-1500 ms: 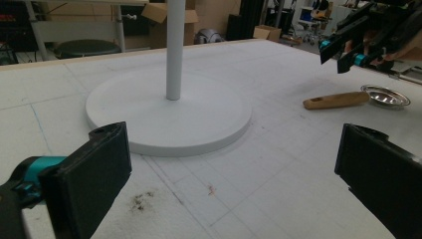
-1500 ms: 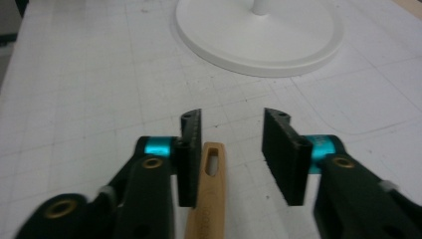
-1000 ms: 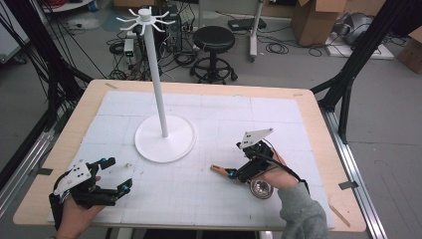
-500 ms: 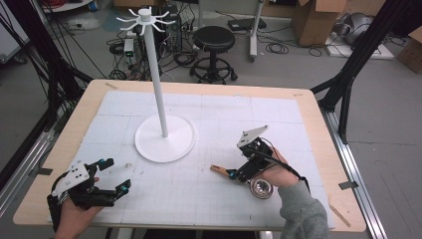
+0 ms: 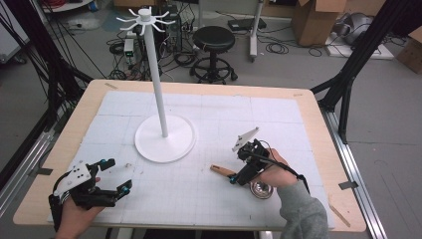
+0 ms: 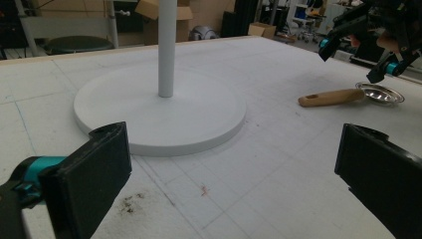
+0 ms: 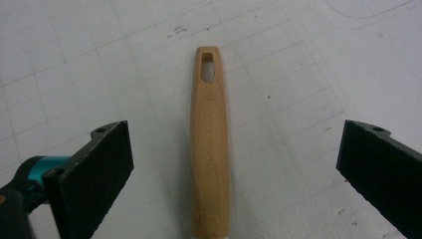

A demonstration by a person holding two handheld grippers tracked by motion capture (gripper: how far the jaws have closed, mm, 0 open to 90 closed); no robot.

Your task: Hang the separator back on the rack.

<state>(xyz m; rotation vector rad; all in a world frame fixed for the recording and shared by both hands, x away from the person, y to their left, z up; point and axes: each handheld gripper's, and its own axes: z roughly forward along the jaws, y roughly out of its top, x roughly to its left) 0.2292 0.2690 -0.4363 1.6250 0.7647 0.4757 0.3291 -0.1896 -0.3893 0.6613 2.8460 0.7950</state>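
L hand-held gripper (image 5: 113, 175) shifted; strainer (image 5: 261, 189) empty.

left gripper (image 5: 117, 178): jaws wide apart | right gripper (image 5: 238, 174): jaws wide apart

Both grippers are black with teal joints, grey three-cornered top plates and black cables; the right arm (image 5: 303, 214) wears a grey sleeve.

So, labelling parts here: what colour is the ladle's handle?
Light tan wood, handle clearest in the right gripper view.
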